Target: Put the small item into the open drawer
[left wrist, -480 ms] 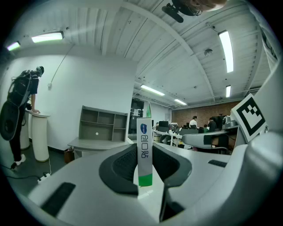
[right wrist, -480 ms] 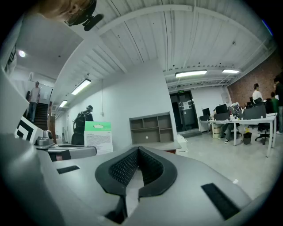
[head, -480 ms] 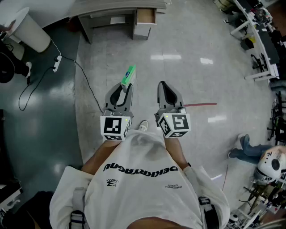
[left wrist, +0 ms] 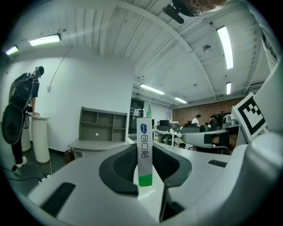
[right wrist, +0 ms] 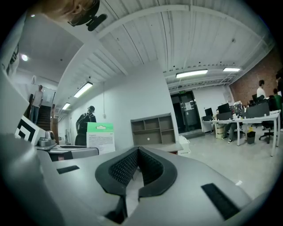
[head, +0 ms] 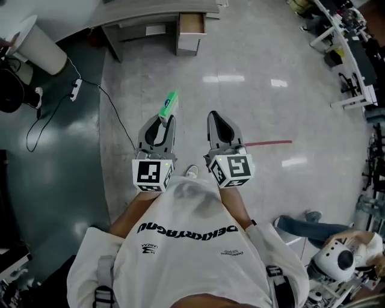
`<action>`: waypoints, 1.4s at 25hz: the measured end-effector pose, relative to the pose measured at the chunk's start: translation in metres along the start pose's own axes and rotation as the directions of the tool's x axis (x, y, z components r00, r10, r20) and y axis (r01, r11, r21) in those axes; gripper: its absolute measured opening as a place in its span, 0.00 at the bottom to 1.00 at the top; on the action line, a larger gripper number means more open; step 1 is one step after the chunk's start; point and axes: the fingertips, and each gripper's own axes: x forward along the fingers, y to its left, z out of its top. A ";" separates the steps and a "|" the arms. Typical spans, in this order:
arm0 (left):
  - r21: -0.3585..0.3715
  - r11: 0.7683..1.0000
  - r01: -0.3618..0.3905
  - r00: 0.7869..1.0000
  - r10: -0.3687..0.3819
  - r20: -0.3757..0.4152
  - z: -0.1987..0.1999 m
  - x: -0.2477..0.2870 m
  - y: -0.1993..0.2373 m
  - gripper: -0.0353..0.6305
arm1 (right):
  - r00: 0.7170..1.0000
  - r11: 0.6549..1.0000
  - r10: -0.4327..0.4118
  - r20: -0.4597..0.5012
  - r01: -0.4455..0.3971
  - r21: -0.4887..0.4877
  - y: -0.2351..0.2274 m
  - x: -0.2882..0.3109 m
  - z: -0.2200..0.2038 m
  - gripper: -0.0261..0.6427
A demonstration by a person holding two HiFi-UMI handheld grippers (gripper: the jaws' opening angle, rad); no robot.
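Note:
The small item is a narrow white-and-green box [head: 169, 103], and my left gripper [head: 163, 120] is shut on its lower end. In the left gripper view the box [left wrist: 144, 132] stands upright between the dark pads [left wrist: 126, 163]. My right gripper [head: 218, 114] is beside it, shut and empty, its pads meeting at the tips [right wrist: 138, 150]. From that side the box [right wrist: 101, 137] shows at the left. The open drawer [head: 192, 24] sticks out of a grey desk [head: 150, 13] far ahead across the floor. Both grippers point level towards the desk [left wrist: 98, 132].
A white cylindrical stand [head: 37, 41] and a power strip with its black cable [head: 75, 87] lie at the left. A red line [head: 271, 143] marks the floor at the right. A person [head: 337, 255] is at the lower right, and white desks [head: 355, 54] at the far right.
The person at the lower right has moved across the floor. Both grippers and the box have shifted slightly left in the head view, and the grip is unchanged.

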 end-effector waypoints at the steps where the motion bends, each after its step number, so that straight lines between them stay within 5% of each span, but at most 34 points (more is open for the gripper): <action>1: -0.001 1.000 -0.003 1.000 0.003 0.000 0.000 0.002 -0.003 0.21 | 1.000 1.000 0.004 0.000 -0.004 0.001 -0.004 0.000 0.000 0.09; 19: -0.005 0.998 -0.055 0.996 0.054 -0.076 -0.032 0.056 -0.045 0.21 | 0.996 0.997 0.074 -0.059 -0.072 0.030 -0.069 0.019 -0.023 0.09; 35: -0.030 0.999 0.039 0.999 -0.040 -0.031 0.009 0.265 0.109 0.21 | 0.997 1.000 -0.011 -0.076 0.009 -0.017 -0.118 0.255 0.026 0.09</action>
